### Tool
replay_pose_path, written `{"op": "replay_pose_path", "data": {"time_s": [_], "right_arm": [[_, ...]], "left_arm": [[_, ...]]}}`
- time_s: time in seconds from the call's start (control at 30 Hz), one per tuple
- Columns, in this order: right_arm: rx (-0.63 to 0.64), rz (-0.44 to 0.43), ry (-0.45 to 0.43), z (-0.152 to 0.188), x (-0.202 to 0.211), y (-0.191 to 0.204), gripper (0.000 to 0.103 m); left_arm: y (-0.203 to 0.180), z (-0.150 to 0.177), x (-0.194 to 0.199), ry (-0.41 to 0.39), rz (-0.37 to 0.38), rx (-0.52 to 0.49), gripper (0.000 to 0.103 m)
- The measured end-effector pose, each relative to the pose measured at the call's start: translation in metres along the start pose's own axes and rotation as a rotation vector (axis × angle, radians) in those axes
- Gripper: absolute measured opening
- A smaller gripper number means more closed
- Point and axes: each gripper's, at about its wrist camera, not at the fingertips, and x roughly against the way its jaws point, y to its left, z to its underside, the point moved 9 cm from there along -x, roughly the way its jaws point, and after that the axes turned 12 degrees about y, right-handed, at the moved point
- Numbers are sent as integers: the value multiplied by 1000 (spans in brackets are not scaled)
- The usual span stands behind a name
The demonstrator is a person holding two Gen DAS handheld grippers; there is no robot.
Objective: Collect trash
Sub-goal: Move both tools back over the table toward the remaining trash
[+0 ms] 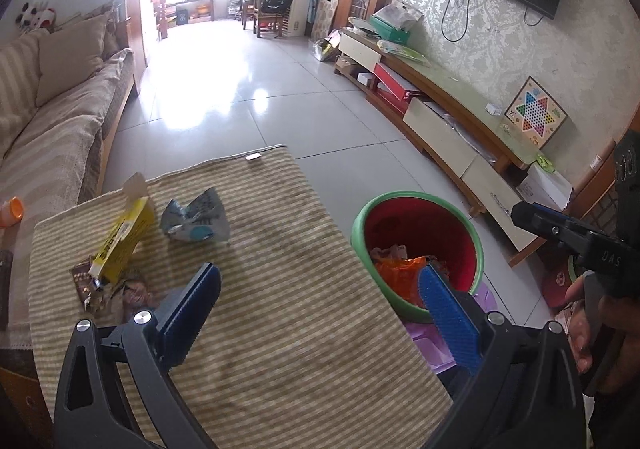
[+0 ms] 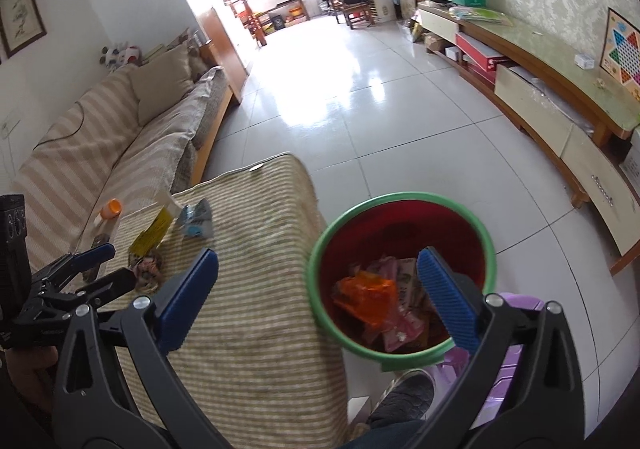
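Note:
A red bin with a green rim (image 1: 360, 217) (image 2: 490, 241) stands on the floor right of a striped cloth-covered table (image 1: 280, 289) (image 2: 248, 309). It holds orange plastic (image 1: 400, 269) (image 2: 366, 291) and pink wrappers (image 2: 404, 329). On the cloth lie a yellow carton (image 1: 124, 233) (image 2: 154, 231), a crumpled blue-grey packet (image 1: 196, 217) (image 2: 196, 223) and brown wrappers (image 1: 120, 289) (image 2: 146, 269). My left gripper (image 1: 320, 289) (image 2: 114, 263) is open and empty above the cloth. My right gripper (image 2: 316, 273) is open and empty, its right finger over the bin.
A striped sofa (image 1: 48, 121) (image 2: 120, 137) runs along the left, with an orange-capped bottle (image 1: 12, 211) (image 2: 109, 211) on it. A low TV cabinet (image 1: 460, 105) (image 2: 560, 89) lines the right wall. A purple stool (image 2: 516, 349) stands by the bin. Tiled floor (image 1: 240, 89) stretches ahead.

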Motion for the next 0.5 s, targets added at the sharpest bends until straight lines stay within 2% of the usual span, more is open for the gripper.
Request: {"op": "replay_pose_path", "data": {"time_s": [0.27, 0.5], "right_arm": [[100, -7, -6, 8, 15, 77, 98], [158, -18, 22, 22, 6, 128, 98]], "left_arm": [[50, 24, 44, -64, 0, 77, 95], [94, 52, 71, -91, -13, 152, 95]]}}
